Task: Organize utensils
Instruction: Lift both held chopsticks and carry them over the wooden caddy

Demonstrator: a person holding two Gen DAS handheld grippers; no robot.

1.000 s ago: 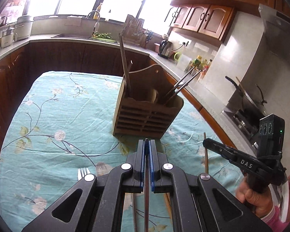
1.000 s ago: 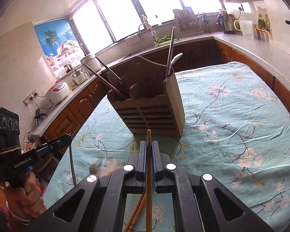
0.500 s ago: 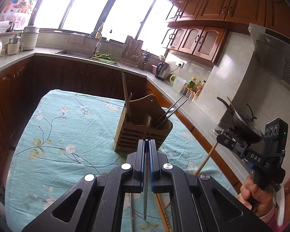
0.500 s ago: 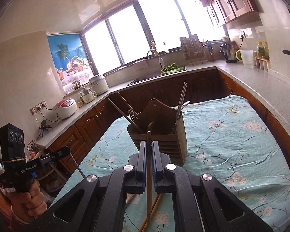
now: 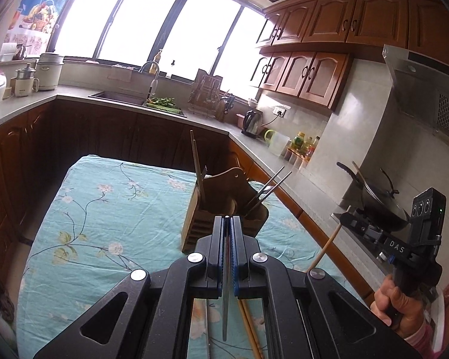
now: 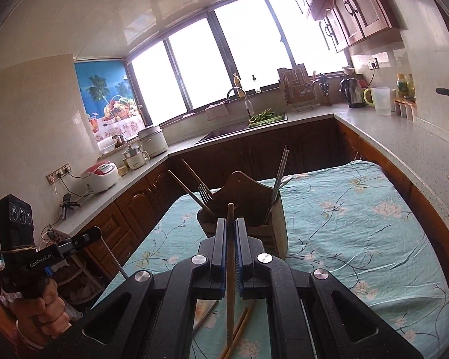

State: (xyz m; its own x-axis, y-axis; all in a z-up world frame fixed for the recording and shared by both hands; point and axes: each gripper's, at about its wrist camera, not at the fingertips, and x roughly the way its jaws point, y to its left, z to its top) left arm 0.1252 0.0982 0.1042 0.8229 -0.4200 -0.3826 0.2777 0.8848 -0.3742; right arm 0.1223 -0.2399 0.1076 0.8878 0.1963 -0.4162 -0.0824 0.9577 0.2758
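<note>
A wooden utensil holder point(image 5: 224, 212) stands on the floral tablecloth; it also shows in the right wrist view point(image 6: 248, 209), with chopsticks and a fork point(image 6: 205, 193) in it. My left gripper point(image 5: 228, 224) is shut on a thin metal chopstick point(image 5: 225, 305) and held high above the table. My right gripper point(image 6: 231, 227) is shut on a wooden chopstick point(image 6: 230, 269), also raised. Each gripper shows at the edge of the other's view: the right one point(image 5: 348, 218), the left one point(image 6: 95, 233).
Loose wooden chopsticks point(image 5: 248, 326) and a metal utensil point(image 5: 208, 329) lie on the cloth point(image 5: 104, 218) below the grippers. Countertops with a sink point(image 6: 242, 125), a kettle point(image 6: 354, 92) and a wok point(image 5: 380, 203) ring the table.
Both grippers have risen well above the table with their chopsticks; the holder now looks smaller and farther below.
</note>
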